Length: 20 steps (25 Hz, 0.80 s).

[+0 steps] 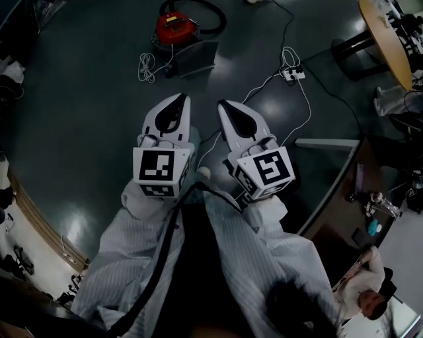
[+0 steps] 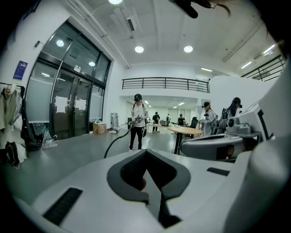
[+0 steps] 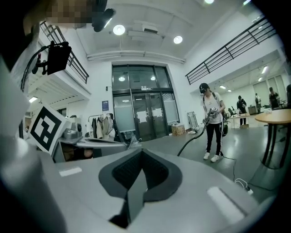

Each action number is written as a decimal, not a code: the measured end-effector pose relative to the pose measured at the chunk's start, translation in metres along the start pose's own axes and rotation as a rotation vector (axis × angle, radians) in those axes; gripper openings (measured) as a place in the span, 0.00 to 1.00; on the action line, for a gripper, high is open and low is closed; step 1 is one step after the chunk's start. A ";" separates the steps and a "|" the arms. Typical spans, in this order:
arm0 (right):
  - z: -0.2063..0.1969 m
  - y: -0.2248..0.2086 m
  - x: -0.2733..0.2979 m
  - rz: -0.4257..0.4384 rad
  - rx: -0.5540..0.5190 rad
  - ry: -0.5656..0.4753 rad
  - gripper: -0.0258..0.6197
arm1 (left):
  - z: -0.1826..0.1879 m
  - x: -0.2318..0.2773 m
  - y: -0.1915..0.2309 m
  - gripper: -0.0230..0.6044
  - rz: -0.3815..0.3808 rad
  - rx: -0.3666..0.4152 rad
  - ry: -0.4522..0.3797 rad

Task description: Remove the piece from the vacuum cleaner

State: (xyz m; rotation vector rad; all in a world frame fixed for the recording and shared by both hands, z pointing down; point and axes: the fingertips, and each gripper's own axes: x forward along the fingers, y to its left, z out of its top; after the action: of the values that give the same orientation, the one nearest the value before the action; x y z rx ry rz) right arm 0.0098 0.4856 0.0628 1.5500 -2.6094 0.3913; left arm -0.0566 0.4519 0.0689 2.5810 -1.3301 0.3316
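Your left gripper point(image 1: 180, 100) and right gripper point(image 1: 225, 105): fingers together, empty. That fits, since the vacuum cleaner point(image 1: 176, 28), top centre on the floor point(image 1: 86, 119), is well apart.

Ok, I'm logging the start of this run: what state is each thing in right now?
Left tool: shut, empty.
Right tool: shut, empty.
Vacuum cleaner: standing on the floor ahead of both tools, untouched.
Hose: looped behind the vacuum cleaner.
White cable: bundled on the floor beside it.
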 end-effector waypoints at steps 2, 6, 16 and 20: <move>-0.003 -0.021 0.032 0.001 0.003 0.015 0.04 | -0.003 0.032 0.021 0.04 0.003 -0.005 0.013; -0.006 -0.069 0.122 -0.004 -0.009 0.057 0.04 | 0.000 0.115 0.083 0.04 -0.006 0.008 0.029; -0.021 -0.205 0.308 -0.012 0.001 0.177 0.04 | -0.006 0.316 0.191 0.04 -0.071 0.037 0.161; -0.067 -0.255 0.368 0.030 -0.002 0.280 0.04 | -0.043 0.383 0.220 0.04 -0.073 0.008 0.237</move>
State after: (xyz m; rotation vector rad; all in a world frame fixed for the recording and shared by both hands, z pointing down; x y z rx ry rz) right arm 0.0505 0.0732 0.2455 1.3456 -2.4193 0.5632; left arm -0.0239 0.0451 0.2433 2.4952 -1.1513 0.6094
